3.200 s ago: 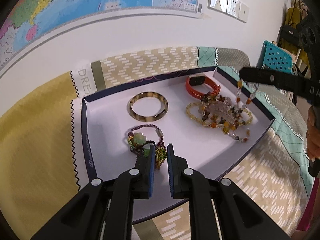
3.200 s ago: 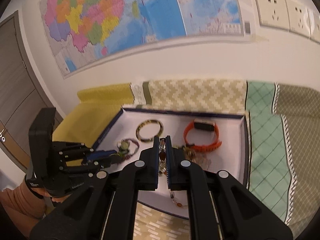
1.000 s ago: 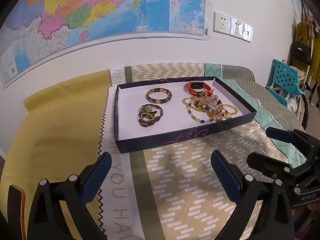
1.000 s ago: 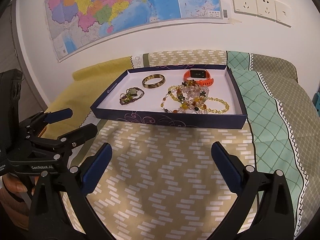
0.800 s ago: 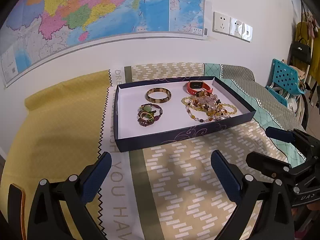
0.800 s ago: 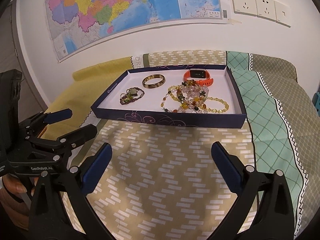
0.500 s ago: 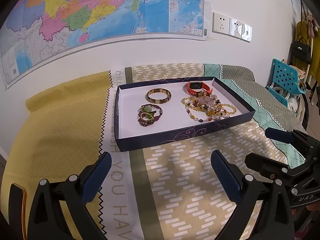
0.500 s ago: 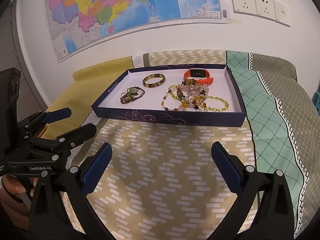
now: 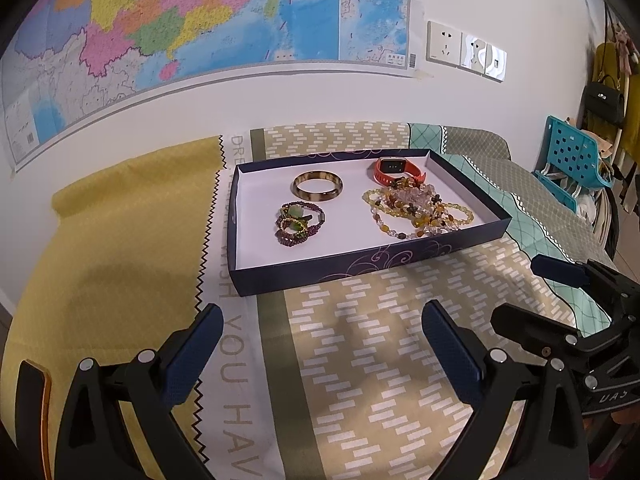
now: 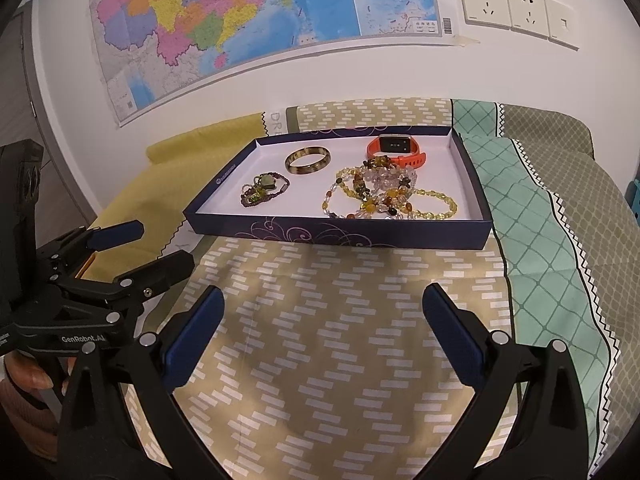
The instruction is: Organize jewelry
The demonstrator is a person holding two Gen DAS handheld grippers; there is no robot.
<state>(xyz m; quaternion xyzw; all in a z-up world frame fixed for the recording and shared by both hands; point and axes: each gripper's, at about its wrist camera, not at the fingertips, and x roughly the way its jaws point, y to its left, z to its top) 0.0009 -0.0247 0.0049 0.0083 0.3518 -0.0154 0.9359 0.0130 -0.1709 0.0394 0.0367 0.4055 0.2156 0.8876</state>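
Nearest the cameras, both grippers hang over the patterned bedspread, short of the box, neither touching anything. Left gripper fingers spread wide, nothing between the blue pads. Right gripper same, fingers wide apart, empty. In the right wrist view the left gripper shows at the left edge, jaws parted, a hand partly seen under it. In the left wrist view the right gripper shows at the right edge, also parted.

Beyond them, a shallow dark blue box with a white floor sits on the bedspread, swirl print on its front wall. All jewelry lies inside it. Front left: purple beaded bracelet with green stones, bunched up. Behind it, a brown mottled bangle lying flat, apart from the rest. Front right: a heap of amber and clear bead strands, tangled, yellow loop trailing toward the right wall. Just behind the heap and touching it, an orange smart band near the back right corner.

Left of the box, a yellow section of cover; right of it, a teal checked section. Farther back, white wall with a coloured map and wall sockets. Blue plastic stool at far right in the left wrist view
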